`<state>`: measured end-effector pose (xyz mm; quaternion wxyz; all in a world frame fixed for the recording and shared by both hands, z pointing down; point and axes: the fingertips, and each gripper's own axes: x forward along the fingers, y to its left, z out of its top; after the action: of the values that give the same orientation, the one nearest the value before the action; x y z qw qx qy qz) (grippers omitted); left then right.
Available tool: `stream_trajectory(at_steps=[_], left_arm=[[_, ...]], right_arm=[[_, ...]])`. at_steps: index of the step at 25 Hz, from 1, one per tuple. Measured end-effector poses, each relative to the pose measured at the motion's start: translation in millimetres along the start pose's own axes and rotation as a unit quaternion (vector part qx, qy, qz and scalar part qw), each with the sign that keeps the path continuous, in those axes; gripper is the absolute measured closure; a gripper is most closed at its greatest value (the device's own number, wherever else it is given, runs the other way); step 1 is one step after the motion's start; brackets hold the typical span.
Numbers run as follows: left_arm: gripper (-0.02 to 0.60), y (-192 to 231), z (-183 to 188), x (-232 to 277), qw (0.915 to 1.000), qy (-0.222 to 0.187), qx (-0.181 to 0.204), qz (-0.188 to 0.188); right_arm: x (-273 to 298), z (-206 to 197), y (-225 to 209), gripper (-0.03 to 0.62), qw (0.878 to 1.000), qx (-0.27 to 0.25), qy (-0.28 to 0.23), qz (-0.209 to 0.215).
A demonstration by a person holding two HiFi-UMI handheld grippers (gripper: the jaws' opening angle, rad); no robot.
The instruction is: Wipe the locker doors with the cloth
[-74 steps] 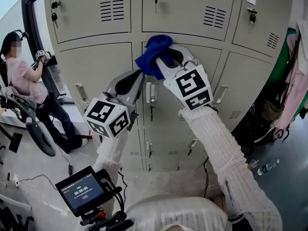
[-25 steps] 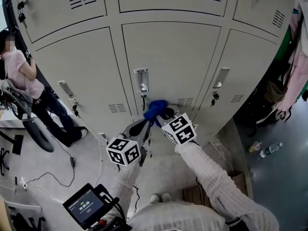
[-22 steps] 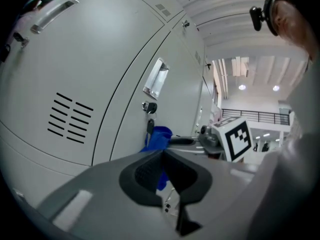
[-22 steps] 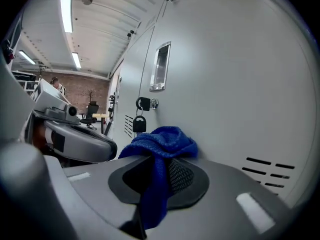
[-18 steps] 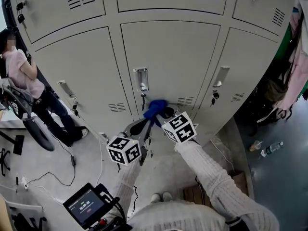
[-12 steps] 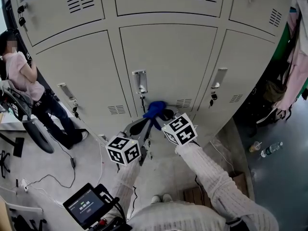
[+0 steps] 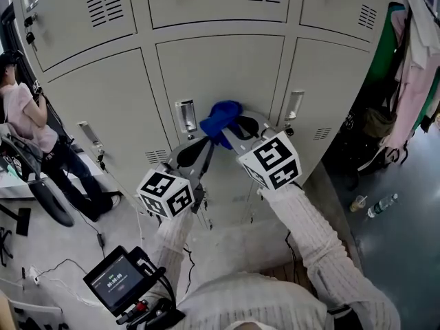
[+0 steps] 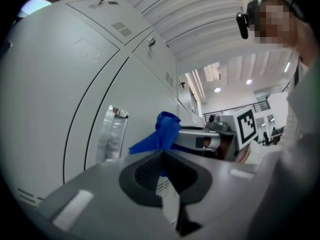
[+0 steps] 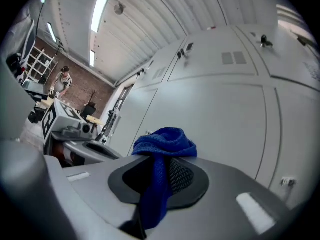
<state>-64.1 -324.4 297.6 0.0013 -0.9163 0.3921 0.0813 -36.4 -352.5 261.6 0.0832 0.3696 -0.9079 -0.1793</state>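
Nearest the person, a small screen (image 7: 113, 279) on a mount shows a line of digits too small to read. Above it two white knit sleeves (image 7: 309, 239) reach toward the lockers. Each gripper carries a cube with black-and-white square patterns on it, with no letters.

The left gripper (image 7: 204, 146) has its jaws pressed together with nothing between them, its tip just beside the cloth. The right gripper (image 7: 230, 130) has its jaws clamped on the blue cloth (image 7: 220, 115), which bunches over the jaw tips and hangs down between them in the right gripper view.

The cloth sits at the lower part of the middle locker door (image 7: 220, 60), just right of the metal latch plate (image 7: 185, 117). Whether it touches the door cannot be told.

Farther off, a person in a pink top (image 7: 27, 115) stands at the left, and clothes (image 7: 412, 67) hang at the right above a bottle (image 7: 381, 203) lying on the floor.
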Motion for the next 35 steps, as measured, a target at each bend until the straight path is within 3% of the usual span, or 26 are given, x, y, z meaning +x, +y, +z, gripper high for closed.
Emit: stream_trajectory(at_steps=[5,9,13,25,35], left_arm=[[0.581,-4.3,37.2,14.7,0.9992,-0.018,0.033,-0.013],[0.581,-7.5,68.5,20.0,0.9972,-0.04,0.061,-0.017],[0.581,-0.4,80.1,17.7,0.9968,-0.046,0.064,-0.01],[0.581,14.1,82.4,17.3,0.9975,-0.053,0.047,0.004],[0.581,12.8,51.0,18.8,0.9992,-0.036,0.015,0.0]], right_arm=[[-16.3,66.0,-44.0,0.536,0.995,-0.025,-0.074,-0.055],[-16.3,108.9,-65.7,0.536,0.991,-0.05,-0.101,-0.069],[-7.5,135.6,-83.5,0.536,0.99,-0.055,-0.108,-0.073],[5.1,135.7,-97.1,0.536,0.99,-0.02,-0.113,-0.078],[5.5,73.3,-74.0,0.536,0.994,0.009,-0.081,-0.068]])
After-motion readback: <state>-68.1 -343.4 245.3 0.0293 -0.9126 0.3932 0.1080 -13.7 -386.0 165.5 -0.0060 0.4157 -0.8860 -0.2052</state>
